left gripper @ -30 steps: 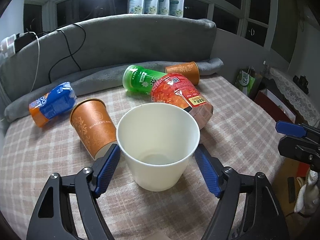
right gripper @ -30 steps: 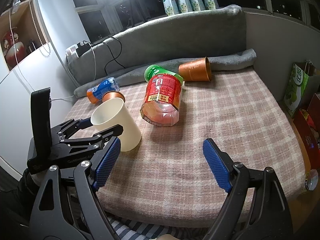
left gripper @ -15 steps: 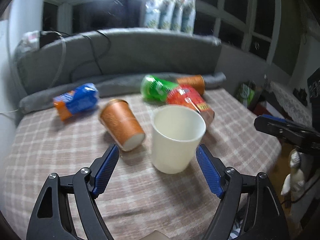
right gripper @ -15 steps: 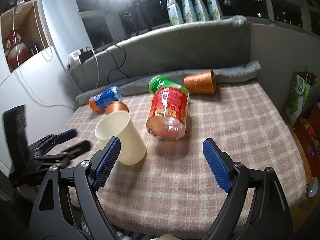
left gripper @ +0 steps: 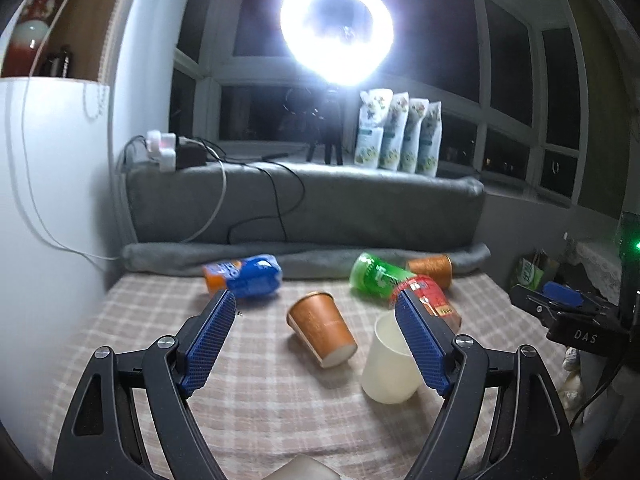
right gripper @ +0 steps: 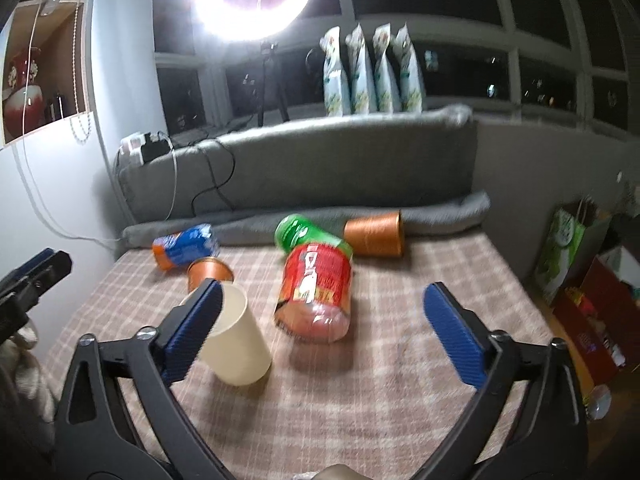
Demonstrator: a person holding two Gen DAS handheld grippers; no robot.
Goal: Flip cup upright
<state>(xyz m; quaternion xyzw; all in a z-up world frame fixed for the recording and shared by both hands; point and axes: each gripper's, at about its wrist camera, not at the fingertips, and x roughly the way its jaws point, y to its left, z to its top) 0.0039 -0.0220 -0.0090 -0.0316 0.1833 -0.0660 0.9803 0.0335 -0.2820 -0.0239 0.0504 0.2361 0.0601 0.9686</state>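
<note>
- The cream cup [left gripper: 390, 372] stands on its base, mouth up, on the checked cloth [left gripper: 256, 400] of the desk, with a slight lean as seen through the right camera [right gripper: 236, 344]; on that showing the flip looks done.
- The cup sits low and to the right in the left camera, partly behind the right-hand finger of the left gripper [left gripper: 316, 344], outside the gap and not touched.
- In the right camera the cup lies to the lower left, behind the left-hand finger of the right gripper [right gripper: 324, 336], again outside the gap.
- Both pairs of fingers are spread wide and hold nothing.
- Neither hand is clearly nearer; the cup stands between the two.
- Its long axis runs near vertical, so any further move would be only a retreat or a small nudge straight.
- An orange cup [left gripper: 322, 332] lies on its side just beside the cream one, mouth toward the back.
- A red jar [right gripper: 316, 292], a green bottle [right gripper: 308, 234], a blue packet [right gripper: 186, 246] and a second orange cup [right gripper: 374, 234] lie tipped farther back.
- A grey cushion [left gripper: 304, 208] backs the desk under dark windows, and a ring light [left gripper: 336, 32] glares above.
</note>
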